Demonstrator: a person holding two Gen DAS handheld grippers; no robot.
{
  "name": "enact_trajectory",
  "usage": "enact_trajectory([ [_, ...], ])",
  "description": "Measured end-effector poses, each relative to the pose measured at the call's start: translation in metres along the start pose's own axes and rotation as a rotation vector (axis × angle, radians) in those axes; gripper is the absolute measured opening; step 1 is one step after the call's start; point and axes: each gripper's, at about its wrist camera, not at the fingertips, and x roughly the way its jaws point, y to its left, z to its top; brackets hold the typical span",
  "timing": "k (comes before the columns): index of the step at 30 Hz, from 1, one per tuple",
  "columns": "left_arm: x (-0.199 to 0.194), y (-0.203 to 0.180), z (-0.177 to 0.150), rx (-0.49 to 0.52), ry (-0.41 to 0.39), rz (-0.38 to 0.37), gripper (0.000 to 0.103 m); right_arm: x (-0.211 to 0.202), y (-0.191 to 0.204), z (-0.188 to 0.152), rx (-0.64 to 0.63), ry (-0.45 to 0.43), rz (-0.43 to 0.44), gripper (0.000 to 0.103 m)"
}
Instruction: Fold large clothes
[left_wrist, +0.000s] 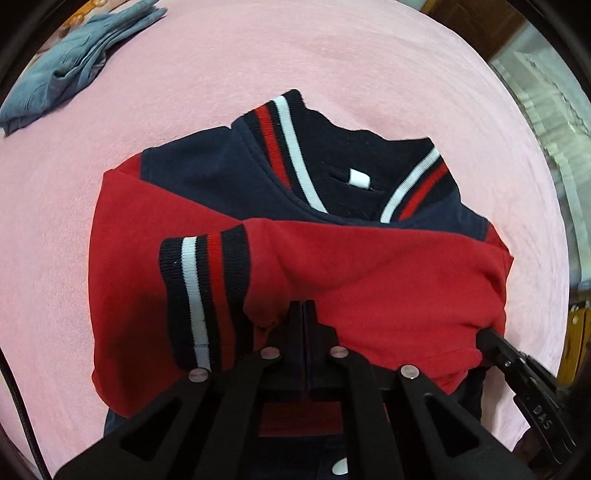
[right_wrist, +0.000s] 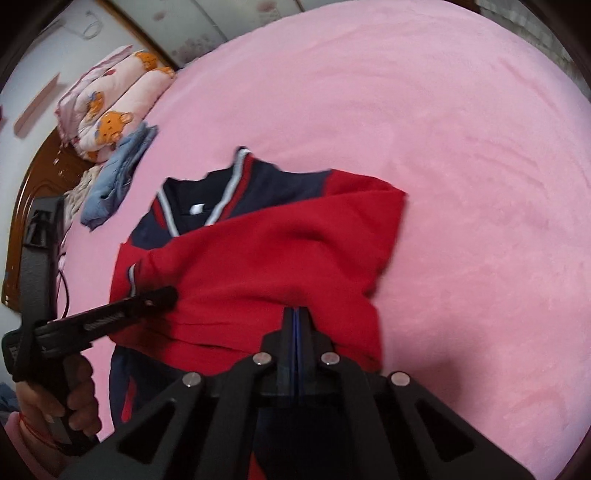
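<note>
A red and navy jacket (left_wrist: 332, 266) with striped collar and cuffs lies on the pink bed, sleeves folded across its front. It also shows in the right wrist view (right_wrist: 266, 251). My left gripper (left_wrist: 303, 306) is shut on the jacket's lower red fabric. It shows from the side in the right wrist view (right_wrist: 162, 295). My right gripper (right_wrist: 297, 312) is shut on the jacket's lower edge further right. Its fingers (left_wrist: 491, 339) show at the jacket's right edge in the left wrist view.
A folded blue garment (left_wrist: 74, 62) lies at the far left of the pink bed cover (left_wrist: 332, 55). Folded bear-print quilts (right_wrist: 110, 107) sit by the wooden headboard (right_wrist: 26, 206). A window stands at the right (left_wrist: 546, 92).
</note>
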Motion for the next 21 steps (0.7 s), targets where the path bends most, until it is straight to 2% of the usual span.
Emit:
enact_trajectory([
  [3,0.002,-0.004,-0.001,0.015,-0.003,0.016,0.001,-0.003,-0.019,-0.005,0.062,0.019,-0.052,0.000],
  [6,0.006,-0.015,-0.003,0.047,-0.006,0.035,0.001,-0.009,-0.034,-0.015,0.134,0.025,0.007,0.000],
  [8,0.007,-0.015,-0.004,0.050,-0.003,0.033,0.001,-0.011,-0.030,-0.017,0.105,0.034,-0.013,0.000],
  [13,0.000,-0.011,-0.009,0.015,0.012,-0.001,0.001,-0.021,-0.030,-0.027,0.129,0.042,-0.029,0.000],
  [16,-0.011,-0.009,-0.026,0.007,-0.004,-0.015,0.003,-0.032,-0.026,-0.032,0.080,0.033,-0.050,0.000],
  [17,-0.016,-0.008,-0.028,0.005,-0.010,-0.019,0.006,-0.037,-0.023,-0.032,0.059,0.024,-0.057,0.000],
  [20,-0.033,-0.010,-0.032,0.010,-0.067,-0.017,0.026,-0.052,-0.013,-0.026,-0.002,-0.029,-0.026,0.000],
  [21,-0.042,-0.022,-0.028,0.015,-0.089,-0.017,0.037,-0.054,-0.008,-0.023,-0.020,-0.051,0.004,0.000],
])
